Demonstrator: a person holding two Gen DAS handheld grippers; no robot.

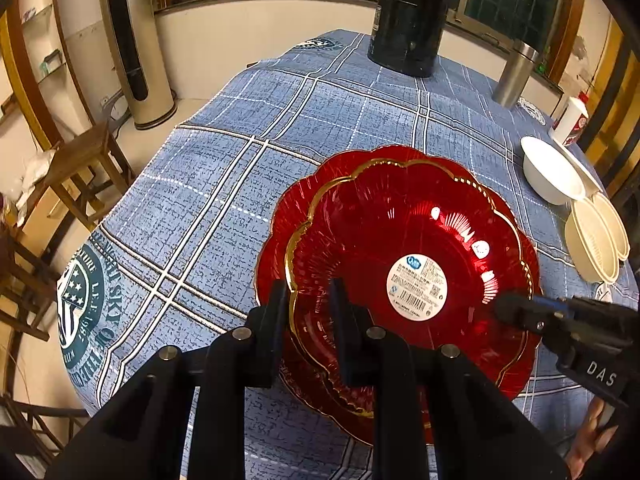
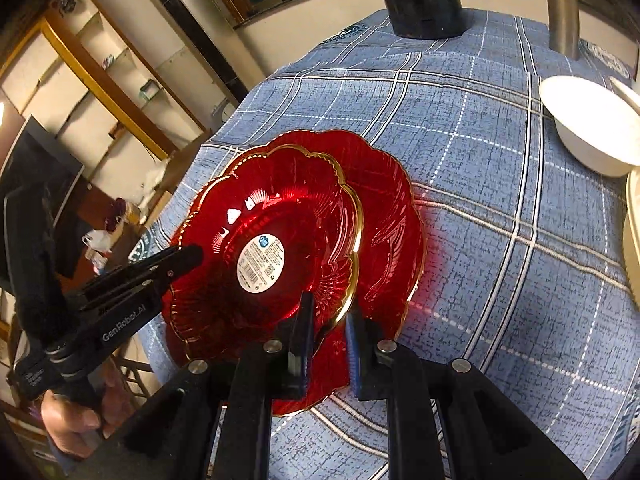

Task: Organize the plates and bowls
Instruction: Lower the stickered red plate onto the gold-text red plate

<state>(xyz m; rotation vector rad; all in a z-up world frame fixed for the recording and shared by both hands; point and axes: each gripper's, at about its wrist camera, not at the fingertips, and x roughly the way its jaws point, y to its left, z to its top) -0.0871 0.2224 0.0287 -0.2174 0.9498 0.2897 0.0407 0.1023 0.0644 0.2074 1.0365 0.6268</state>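
Observation:
Two red scalloped glass plates with gold rims lie on the blue plaid tablecloth. The upper plate has a round white label and overlaps the lower plate. My left gripper straddles the upper plate's near rim, fingers close on either side of it. My right gripper straddles the same plate's opposite rim in the same way. Each gripper shows in the other's view, the right one and the left one. A white bowl stands to the right.
Cream flower-shaped dishes lie at the table's right edge. A black canister, a steel tumbler and a white cup stand at the back. Wooden chairs stand left of the table.

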